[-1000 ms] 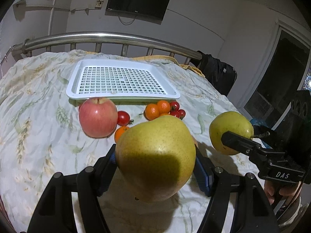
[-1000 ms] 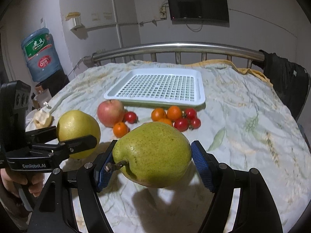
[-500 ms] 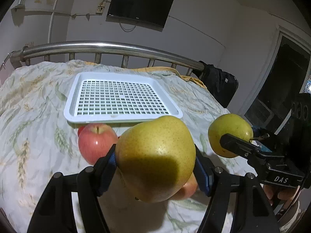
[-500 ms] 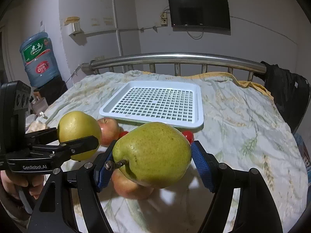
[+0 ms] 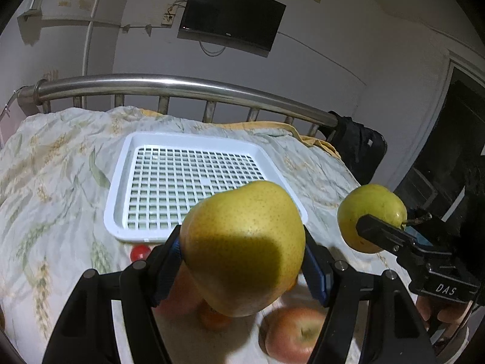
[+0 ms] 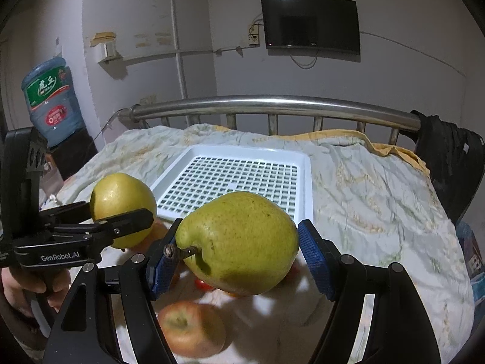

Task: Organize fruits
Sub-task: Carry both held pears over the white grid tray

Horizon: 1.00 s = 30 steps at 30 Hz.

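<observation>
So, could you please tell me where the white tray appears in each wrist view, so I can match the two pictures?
Left wrist view: the tray lies centre-left on the bedspread, its near right corner hidden behind the held pear.
Right wrist view: the tray lies at centre, just beyond the held pear.
Shared landmark: the wall TV above the bed rail.

a bed [image 5: 54, 163] with a leaf-print sheet is carrying a white slatted tray [image 5: 121, 188], a red apple [image 6: 191, 329] lying near the camera, and small red and orange fruits [image 5: 140, 252] sitting just before the tray.
</observation>
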Each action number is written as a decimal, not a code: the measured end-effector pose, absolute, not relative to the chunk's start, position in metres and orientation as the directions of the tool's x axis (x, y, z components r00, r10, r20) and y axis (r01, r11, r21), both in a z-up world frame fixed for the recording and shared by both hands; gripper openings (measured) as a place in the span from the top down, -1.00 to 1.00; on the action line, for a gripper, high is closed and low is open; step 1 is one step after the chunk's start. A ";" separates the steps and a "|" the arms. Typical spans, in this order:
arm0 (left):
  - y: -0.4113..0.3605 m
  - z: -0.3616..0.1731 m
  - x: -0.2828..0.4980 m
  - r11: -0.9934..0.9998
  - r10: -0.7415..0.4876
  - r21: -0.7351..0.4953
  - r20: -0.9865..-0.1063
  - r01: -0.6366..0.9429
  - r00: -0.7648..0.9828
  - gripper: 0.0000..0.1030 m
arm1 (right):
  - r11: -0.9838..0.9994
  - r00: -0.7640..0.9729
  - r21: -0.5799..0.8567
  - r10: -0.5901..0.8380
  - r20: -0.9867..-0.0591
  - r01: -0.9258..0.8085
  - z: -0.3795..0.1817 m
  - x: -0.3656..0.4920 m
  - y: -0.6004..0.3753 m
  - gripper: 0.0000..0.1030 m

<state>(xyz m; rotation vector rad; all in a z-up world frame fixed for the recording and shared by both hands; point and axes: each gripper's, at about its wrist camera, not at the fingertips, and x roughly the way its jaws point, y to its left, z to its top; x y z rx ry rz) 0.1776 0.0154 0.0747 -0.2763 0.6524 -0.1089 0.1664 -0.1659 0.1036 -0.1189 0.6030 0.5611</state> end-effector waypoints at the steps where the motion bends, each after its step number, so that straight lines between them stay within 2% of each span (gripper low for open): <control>1: 0.016 0.075 0.182 0.957 -0.186 -0.290 -0.583 0.011 0.791 -0.41 | 0.845 0.680 0.054 0.465 -0.567 -0.532 0.104 0.171 -0.164 -0.42; 12: 0.034 0.070 0.238 0.950 -0.169 -0.311 -0.607 -0.036 0.776 -0.41 | 0.863 0.680 0.057 0.434 -0.591 -0.502 0.102 0.231 -0.148 -0.42; 30: 0.061 0.030 0.340 0.942 -0.116 -0.295 -0.732 -0.159 0.671 -0.41 | 0.892 0.604 0.081 0.365 -0.709 -0.444 0.059 0.347 -0.098 -0.42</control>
